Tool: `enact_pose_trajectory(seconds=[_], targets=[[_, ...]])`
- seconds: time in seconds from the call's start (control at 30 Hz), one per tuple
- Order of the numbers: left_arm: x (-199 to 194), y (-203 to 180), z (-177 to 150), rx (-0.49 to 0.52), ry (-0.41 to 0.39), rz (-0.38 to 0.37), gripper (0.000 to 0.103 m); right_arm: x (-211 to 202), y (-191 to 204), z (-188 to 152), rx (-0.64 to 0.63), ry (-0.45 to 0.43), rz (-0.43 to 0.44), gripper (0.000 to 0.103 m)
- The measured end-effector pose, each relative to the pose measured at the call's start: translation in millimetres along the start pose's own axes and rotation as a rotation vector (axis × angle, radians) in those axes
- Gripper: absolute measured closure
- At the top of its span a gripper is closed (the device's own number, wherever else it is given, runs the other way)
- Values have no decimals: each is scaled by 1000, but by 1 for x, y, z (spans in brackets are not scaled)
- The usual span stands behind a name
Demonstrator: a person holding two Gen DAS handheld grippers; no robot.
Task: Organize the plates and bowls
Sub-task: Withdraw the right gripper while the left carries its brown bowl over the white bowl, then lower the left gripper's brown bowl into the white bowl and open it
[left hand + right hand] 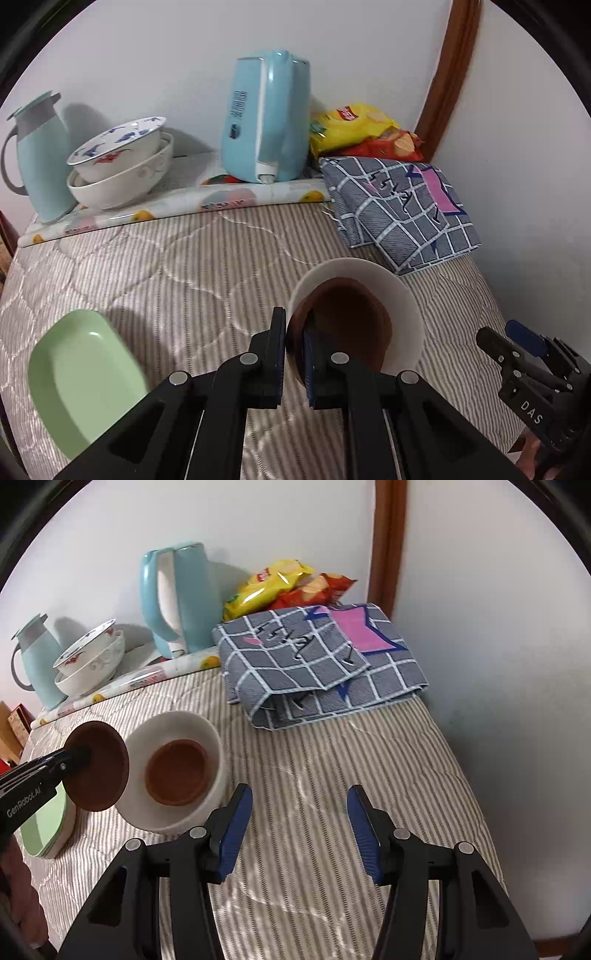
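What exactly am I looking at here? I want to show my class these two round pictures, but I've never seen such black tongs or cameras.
No robot arm is involved: a person holds a two-finger gripper in each hand, each with a wide-angle camera looking along its fingers. One picture comes from the left gripper, the other from the right gripper.

The left gripper is shut on the rim of a small brown dish, held tilted in the air beside a white bowl that already contains another brown dish. The right gripper is open and empty.

All this sits on a striped quilt. A green plate lies nearby; at the back stand stacked patterned bowls, a blue kettle, a thermos jug, snack bags and a folded checked cloth.
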State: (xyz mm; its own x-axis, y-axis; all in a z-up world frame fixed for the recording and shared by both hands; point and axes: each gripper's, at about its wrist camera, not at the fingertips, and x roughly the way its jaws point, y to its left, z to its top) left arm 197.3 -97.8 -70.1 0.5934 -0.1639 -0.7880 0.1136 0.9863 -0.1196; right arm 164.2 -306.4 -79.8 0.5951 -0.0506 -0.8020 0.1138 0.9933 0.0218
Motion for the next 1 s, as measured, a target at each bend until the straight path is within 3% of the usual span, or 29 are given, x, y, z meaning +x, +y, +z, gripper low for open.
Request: enact_pose_trajectory(seconds=[0.43,1.0], targets=[[35,-23,5,18,53,-18,94,12,-30,-7,58,23,-4,50],[59,-30,4,27,103,-33,93,25,-29,-5,45,46,2,50]])
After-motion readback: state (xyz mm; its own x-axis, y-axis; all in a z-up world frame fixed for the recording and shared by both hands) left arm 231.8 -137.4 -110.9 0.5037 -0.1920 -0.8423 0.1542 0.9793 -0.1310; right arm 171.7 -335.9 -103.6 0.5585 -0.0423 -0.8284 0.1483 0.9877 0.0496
